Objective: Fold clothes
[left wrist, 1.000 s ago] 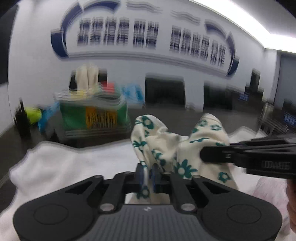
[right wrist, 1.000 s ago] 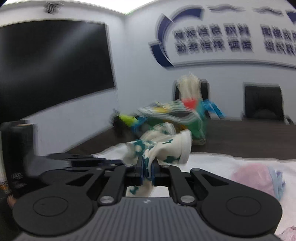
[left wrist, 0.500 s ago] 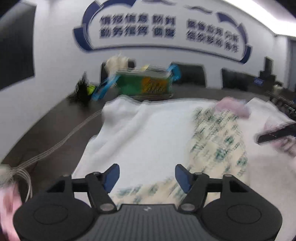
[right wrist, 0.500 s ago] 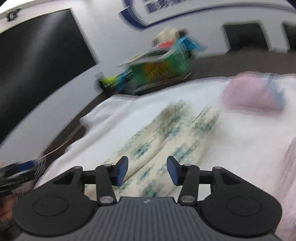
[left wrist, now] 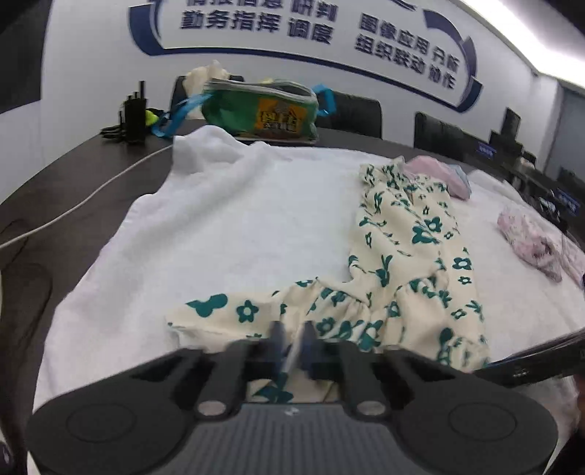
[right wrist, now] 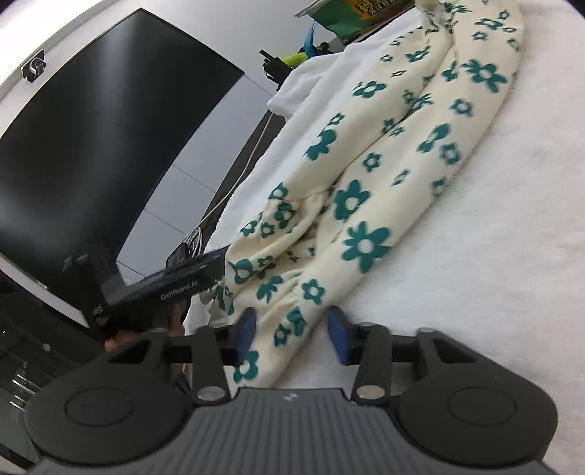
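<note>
Cream floral trousers (left wrist: 409, 263) lie flat on white towel (left wrist: 237, 219); left gripper (left wrist: 292, 338) pinches their 6 o'clock hem, right gripper (right wrist: 290, 330) straddles them, spread.

An office meeting room is indicated: blue Chinese wall lettering (left wrist: 321, 22) inside a curved emblem, black office chairs (left wrist: 351, 113) lined along a long dark worktop (left wrist: 55, 175), a large dark wall screen (right wrist: 91, 139), and radios (left wrist: 133, 117) standing near the wall.

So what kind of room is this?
Probably an office meeting room: a long dark table, black office chairs behind it, blue lettering on the wall, and a big dark screen.
</note>
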Motion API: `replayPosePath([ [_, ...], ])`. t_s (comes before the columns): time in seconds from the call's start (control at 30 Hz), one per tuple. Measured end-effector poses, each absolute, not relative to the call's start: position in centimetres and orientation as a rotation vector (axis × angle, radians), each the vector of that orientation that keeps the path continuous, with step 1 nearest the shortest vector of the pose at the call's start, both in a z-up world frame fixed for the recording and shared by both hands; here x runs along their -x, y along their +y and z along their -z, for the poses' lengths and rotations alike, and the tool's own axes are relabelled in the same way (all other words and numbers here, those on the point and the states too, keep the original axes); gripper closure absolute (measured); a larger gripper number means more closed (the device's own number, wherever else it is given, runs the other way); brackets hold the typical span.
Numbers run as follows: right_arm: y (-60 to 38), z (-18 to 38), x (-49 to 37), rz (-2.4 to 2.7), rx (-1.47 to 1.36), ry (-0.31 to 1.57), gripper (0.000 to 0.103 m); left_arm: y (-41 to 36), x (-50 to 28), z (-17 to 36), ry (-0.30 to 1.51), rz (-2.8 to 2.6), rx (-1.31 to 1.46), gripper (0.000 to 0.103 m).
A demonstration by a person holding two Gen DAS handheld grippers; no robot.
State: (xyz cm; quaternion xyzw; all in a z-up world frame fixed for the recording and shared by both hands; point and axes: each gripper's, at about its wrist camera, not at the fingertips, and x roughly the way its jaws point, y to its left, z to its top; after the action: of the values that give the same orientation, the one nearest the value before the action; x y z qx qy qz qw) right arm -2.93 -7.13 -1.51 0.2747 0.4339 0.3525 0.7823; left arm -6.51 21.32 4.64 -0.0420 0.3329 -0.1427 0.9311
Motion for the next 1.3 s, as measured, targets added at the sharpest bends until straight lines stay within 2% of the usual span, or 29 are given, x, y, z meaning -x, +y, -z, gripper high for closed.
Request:
replayPosePath([
  [0.03, -6.9, 1.6, 2.9, -0.750, -0.593, 0.932, 0.095, 21.2, 7.1, -4.9, 0.677, 0.292, 0.108, 0.102],
  [0.1, -6.6, 1.8, 2.8, -0.723, -0.597, 0.923, 0.098, 20.9, 8.3, -5.4, 0.668, 0.292, 0.153, 0.103],
  [0.43, -12.5, -4.9, 7.5, -0.605, -0.408, 0.769, 0.099, 17.1, 15.3, -6.8, 0.631, 0.342, 0.373, 0.103],
  [0.63, -14.3, -4.9, 9.3, -0.505, -0.307, 0.807, 0.098, 14.9, 18.2, -5.4, 0.609, 0.414, 0.284, 0.100],
  [0.67, -14.3, -4.4, 9.6, -0.498, -0.285, 0.825, 0.097, 15.4, 18.7, -5.4, 0.590, 0.414, 0.284, 0.096],
  [0.73, -14.3, -3.5, 10.6, -0.498, -0.272, 0.829, 0.093, 16.4, 19.6, -5.5, 0.552, 0.414, 0.285, 0.081],
  [0.77, -14.5, -3.4, 11.0, -0.505, -0.280, 0.817, 0.081, 17.0, 20.1, -5.5, 0.531, 0.411, 0.290, 0.066],
  [0.8, -14.6, -3.4, 11.5, -0.514, -0.292, 0.801, 0.062, 17.7, 20.4, -5.5, 0.505, 0.390, 0.309, 0.050],
  [0.87, -14.8, -3.2, 12.3, -0.528, -0.307, 0.775, 0.050, 18.2, 20.3, -5.2, 0.475, 0.319, 0.294, 0.042],
  [1.03, -13.5, -1.9, 13.3, -0.520, -0.259, 0.791, 0.050, 17.4, 19.2, -3.3, 0.493, 0.298, 0.249, 0.042],
  [1.07, -13.0, -1.4, 13.3, -0.509, -0.247, 0.798, 0.051, 17.1, 19.1, -2.9, 0.491, 0.325, 0.244, 0.043],
  [1.13, -12.1, -0.8, 14.1, -0.481, -0.194, 0.770, 0.064, 16.5, 19.3, -2.4, 0.497, 0.350, 0.233, 0.044],
  [1.17, -11.9, -0.7, 14.4, -0.482, -0.175, 0.760, 0.080, 16.2, 19.4, -2.2, 0.503, 0.353, 0.227, 0.054],
  [1.2, -11.7, -0.6, 14.6, -0.487, -0.164, 0.757, 0.090, 15.9, 19.6, -2.0, 0.509, 0.356, 0.220, 0.073],
  [1.27, -11.9, -0.7, 14.7, -0.487, -0.191, 0.757, 0.098, 15.4, 19.9, -1.6, 0.521, 0.362, 0.208, 0.084],
  [1.3, -11.9, -0.7, 14.8, -0.482, -0.185, 0.755, 0.099, 15.3, 20.0, -1.5, 0.528, 0.370, 0.210, 0.096],
])
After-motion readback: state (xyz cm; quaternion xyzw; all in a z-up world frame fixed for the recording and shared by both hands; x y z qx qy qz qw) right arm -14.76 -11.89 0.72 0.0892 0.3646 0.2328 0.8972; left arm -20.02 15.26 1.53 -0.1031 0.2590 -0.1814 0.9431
